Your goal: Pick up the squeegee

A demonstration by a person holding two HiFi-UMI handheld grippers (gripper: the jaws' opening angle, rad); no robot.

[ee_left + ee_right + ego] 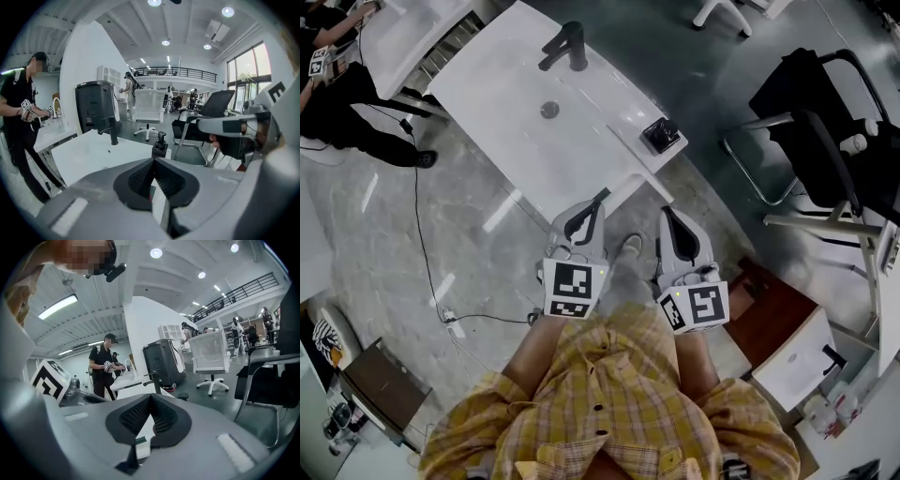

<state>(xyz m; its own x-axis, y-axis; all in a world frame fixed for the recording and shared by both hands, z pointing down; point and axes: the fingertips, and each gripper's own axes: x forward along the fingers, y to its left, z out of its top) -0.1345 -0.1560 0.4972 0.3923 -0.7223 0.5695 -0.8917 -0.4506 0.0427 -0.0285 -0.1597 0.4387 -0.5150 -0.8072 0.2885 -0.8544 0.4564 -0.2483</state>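
1. A white rectangular basin table (497,94) is standing before me.
2. I am holding my left gripper (153,164) and right gripper (150,399) fully closed, both empty, at its near edge.
3. A black faucet (567,47) and a black pump dispenser (661,134) are standing on it.
4. I cannot tell where the squeegee is lying.

Countertop (502,103), upper middle: white, smooth, glossy, with lights reflected in it.
Faucet (567,47): matt black, looks like metal.
Floor (384,234), left: grey veined stone, polished.
My shirt (609,403), bottom: yellow checked woven cloth.
My left gripper (153,163) and right gripper (150,398): matt grey plastic shells.
Their pads (140,178): black, ribbed, dull.
Chair (825,112), upper right: black cloth on shiny metal tubing.
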